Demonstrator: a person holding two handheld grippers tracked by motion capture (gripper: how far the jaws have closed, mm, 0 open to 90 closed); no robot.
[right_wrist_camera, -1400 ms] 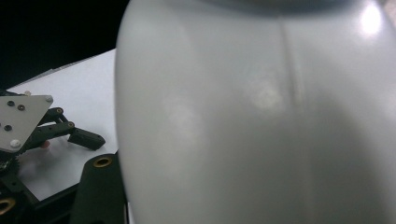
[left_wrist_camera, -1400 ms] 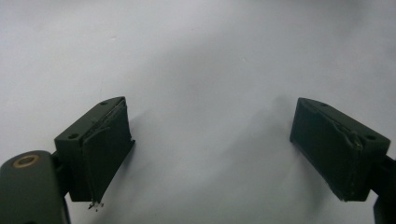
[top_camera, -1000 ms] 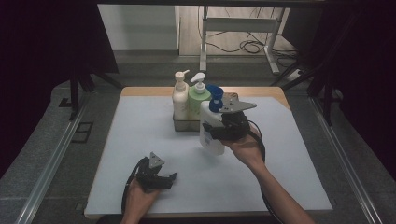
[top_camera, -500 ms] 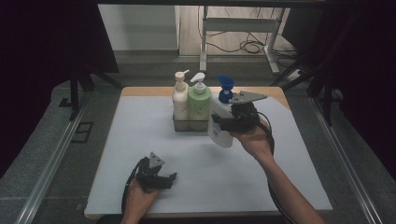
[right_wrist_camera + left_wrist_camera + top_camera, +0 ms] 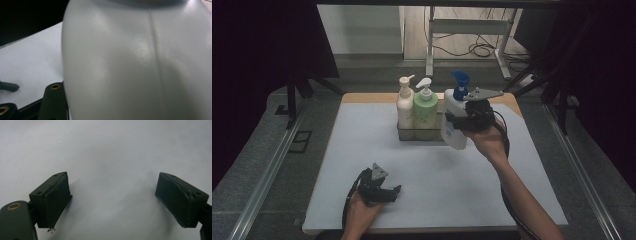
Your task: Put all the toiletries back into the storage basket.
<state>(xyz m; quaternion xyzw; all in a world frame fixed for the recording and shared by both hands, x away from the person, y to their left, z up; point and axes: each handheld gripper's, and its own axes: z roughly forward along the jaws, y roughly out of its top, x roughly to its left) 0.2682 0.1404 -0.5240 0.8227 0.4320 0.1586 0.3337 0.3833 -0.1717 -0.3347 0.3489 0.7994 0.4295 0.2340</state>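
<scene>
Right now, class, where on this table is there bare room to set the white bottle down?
The mat lies bare left of the tray, and right of the left hand-held gripper along the front. It is crowded at the tray, with two bottles inside.
</scene>
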